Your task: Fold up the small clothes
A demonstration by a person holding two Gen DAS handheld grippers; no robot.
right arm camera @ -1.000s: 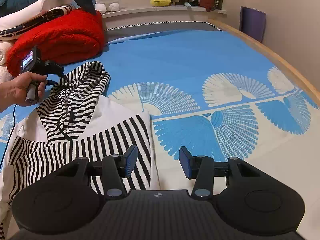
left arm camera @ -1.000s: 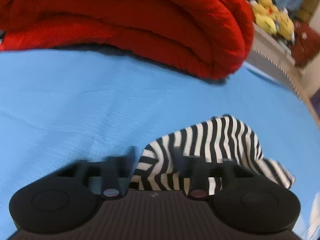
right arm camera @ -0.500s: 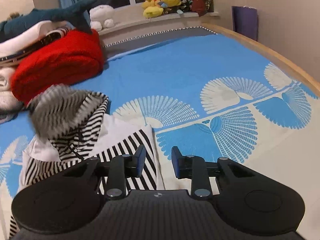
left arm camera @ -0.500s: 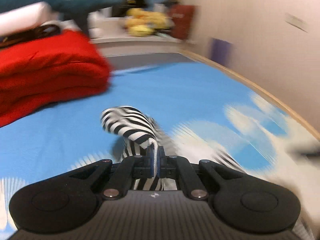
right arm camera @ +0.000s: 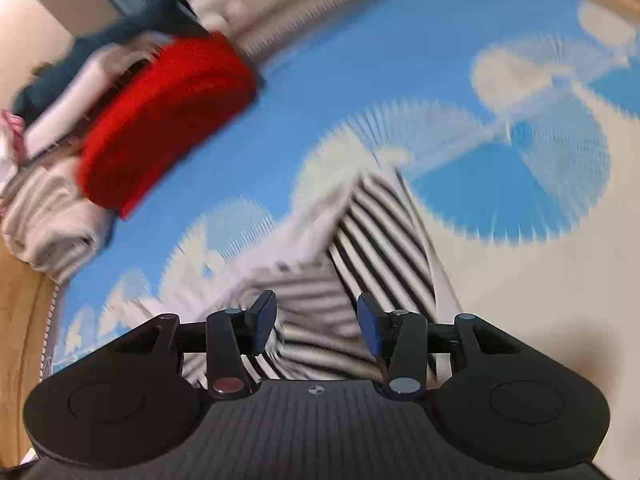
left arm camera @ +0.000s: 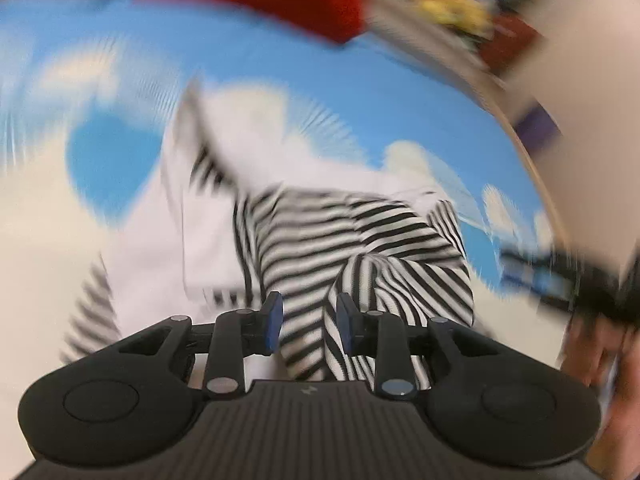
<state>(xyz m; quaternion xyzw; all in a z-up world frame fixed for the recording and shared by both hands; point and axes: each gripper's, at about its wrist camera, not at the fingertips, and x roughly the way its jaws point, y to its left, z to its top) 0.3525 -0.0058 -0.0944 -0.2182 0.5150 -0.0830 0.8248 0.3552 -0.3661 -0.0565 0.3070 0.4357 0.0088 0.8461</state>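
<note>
The black-and-white striped garment [left arm camera: 360,240] lies bunched on the blue patterned bed [left arm camera: 248,64]; the left gripper [left arm camera: 308,320] has jaws that have just been opening, a striped fold between them but not pinched; the right gripper [right arm camera: 316,320] has jaws reopened partway above the stripes; a red blanket [right arm camera: 164,120] sits beyond

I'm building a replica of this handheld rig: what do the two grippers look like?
Both look alike. The left gripper and right gripper have matte black bodies with ribbed tops bearing a small logo, round discs at each side, black linkage arms with silvery pivot pins, and two fingers with blue pads. No cables or sleeves show.
</note>
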